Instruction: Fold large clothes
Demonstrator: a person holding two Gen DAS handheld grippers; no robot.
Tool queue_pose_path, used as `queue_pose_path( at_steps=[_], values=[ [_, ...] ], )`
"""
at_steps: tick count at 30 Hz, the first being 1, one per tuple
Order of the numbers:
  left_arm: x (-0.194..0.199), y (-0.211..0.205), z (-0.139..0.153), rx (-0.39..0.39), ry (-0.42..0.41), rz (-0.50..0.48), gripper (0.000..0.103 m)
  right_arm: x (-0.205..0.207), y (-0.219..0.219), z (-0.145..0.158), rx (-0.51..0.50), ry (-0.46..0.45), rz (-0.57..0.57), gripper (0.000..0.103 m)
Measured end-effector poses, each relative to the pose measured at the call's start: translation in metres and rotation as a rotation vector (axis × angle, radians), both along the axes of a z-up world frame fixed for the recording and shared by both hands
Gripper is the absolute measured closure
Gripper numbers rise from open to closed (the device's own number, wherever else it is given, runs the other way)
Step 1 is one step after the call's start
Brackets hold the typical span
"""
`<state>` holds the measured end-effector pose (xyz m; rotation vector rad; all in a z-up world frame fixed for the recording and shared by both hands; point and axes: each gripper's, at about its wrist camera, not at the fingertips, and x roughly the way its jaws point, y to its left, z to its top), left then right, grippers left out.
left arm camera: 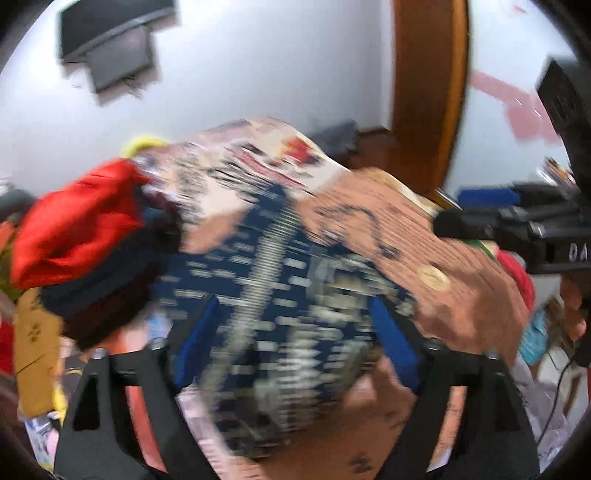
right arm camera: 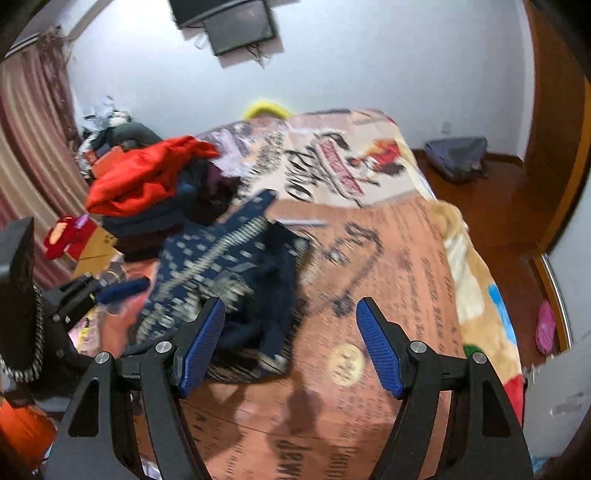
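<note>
Garment: I see a navy patterned garment (right arm camera: 229, 273) with pale woven marks and a pale stripe, lying bunched on the bed, at about 10 o'clock from my right tongs. In the left wrist view it (left arm camera: 280, 295) fills the middle of the frame, badly smeared by blur.

Left tongs: My left gripper (left arm camera: 295, 347) stands wide apart. The navy cloth lies in the gap between the blue pads (left arm camera: 195, 343), but I cannot see either pad pressing on it. From the right wrist view, this gripper (right arm camera: 122, 288) shows at 9 o'clock, its blue tip just beside the garment's edge.

Right tongs: My right gripper (right arm camera: 291, 347) is spread and empty, with only the printed bedspread showing between its blue pads (right arm camera: 380, 350). Its left pad sits over the near hem of the garment; whether it touches, I cannot tell. In the left wrist view, the right gripper (left arm camera: 458, 225) reaches in from 3 o'clock.

Bedspread: An orange-brown printed bedspread (right arm camera: 388, 266) with dark lettering and a cream round badge covers the bed.

Clothes pile: A red garment (right arm camera: 147, 177) tops a heap of dark clothes (right arm camera: 147, 225) at 11 o'clock from the navy piece, touching or just beside it.

Room: A dark wall-mounted screen (right arm camera: 236, 26) hangs at 12 o'clock, a striped curtain (right arm camera: 29, 147) at 9 o'clock, a wooden floor (right arm camera: 498, 221) at 2 o'clock and a pink shoe (right arm camera: 546, 326) at 3 o'clock.
</note>
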<state>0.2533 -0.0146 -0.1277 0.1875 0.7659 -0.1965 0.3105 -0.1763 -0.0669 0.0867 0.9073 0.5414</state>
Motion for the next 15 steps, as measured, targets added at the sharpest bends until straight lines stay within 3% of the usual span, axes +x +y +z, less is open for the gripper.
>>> queue_pose_path(
  at_steps=[3,6,11,15],
  values=[
    [-0.003,0.043,0.015,0.036,-0.051,0.093,0.014,0.0,0.023,0.005,0.001,-0.024,0.049,0.033],
    [0.001,0.072,0.012,0.067,-0.03,0.161,0.014,0.0,0.048,0.003,-0.005,-0.022,0.092,0.033],
    [0.012,0.105,-0.03,0.002,0.111,0.209,0.014,0.004,0.077,-0.017,-0.031,0.0,0.148,0.033],
    [0.012,0.1,-0.066,-0.024,0.209,0.187,0.014,0.015,0.072,-0.049,-0.106,0.068,0.103,0.033]
  ],
)
